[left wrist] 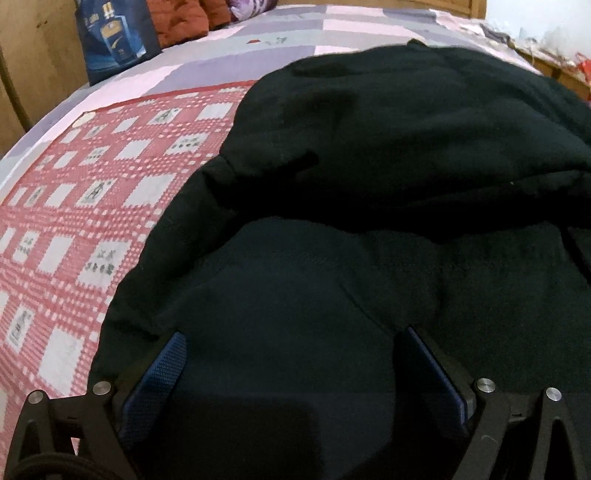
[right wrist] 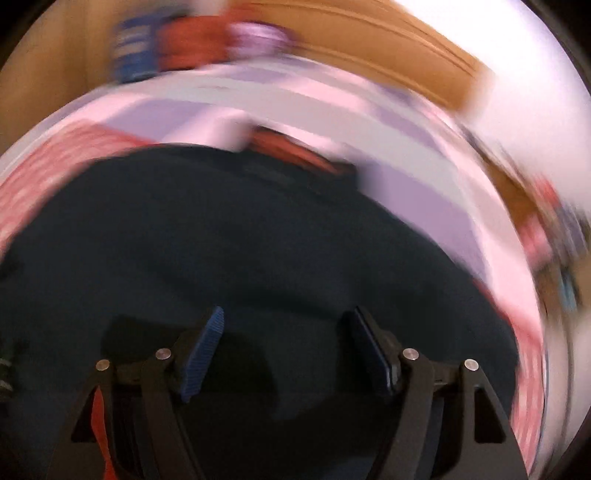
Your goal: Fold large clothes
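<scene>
Black garment (left wrist: pixel 388 155), one piece only, lies spread over the bed, bunched into soft folds across its middle. It rests partly on one red-and-white checked cloth (left wrist: pixel 74 206), which shows to its left, and both lie on one lilac-and-pink patchwork sheet (left wrist: pixel 229 55).

Going left to right along the far edge of the bed in the left wrist view: one blue printed bag (left wrist: pixel 114 37) stands against the wooden wall, then two rust-red quilted bundles (left wrist: pixel 181 18) sit just beside it, then a purple patterned item (left wrist: pixel 251 5), only partly in view. What the bag holds cannot be seen. At the far right there is some clutter (left wrist: pixel 569 62) on a wooden surface, too small to name.

The left gripper (left wrist: pixel 291 339) has its two blue-padded fingers (left wrist: pixel 162 373) spread wide, with the dark fabric lying between and beneath them; nothing is pinched.

The right wrist view is badly blurred. The right gripper (right wrist: pixel 286 321) also has its two fingers (right wrist: pixel 203 350) spread apart over the same black garment (right wrist: pixel 258 240), gripping nothing. The sheet (right wrist: pixel 424 192) shows beyond it, and the checked cloth (right wrist: pixel 55 158) at the left edge.
</scene>
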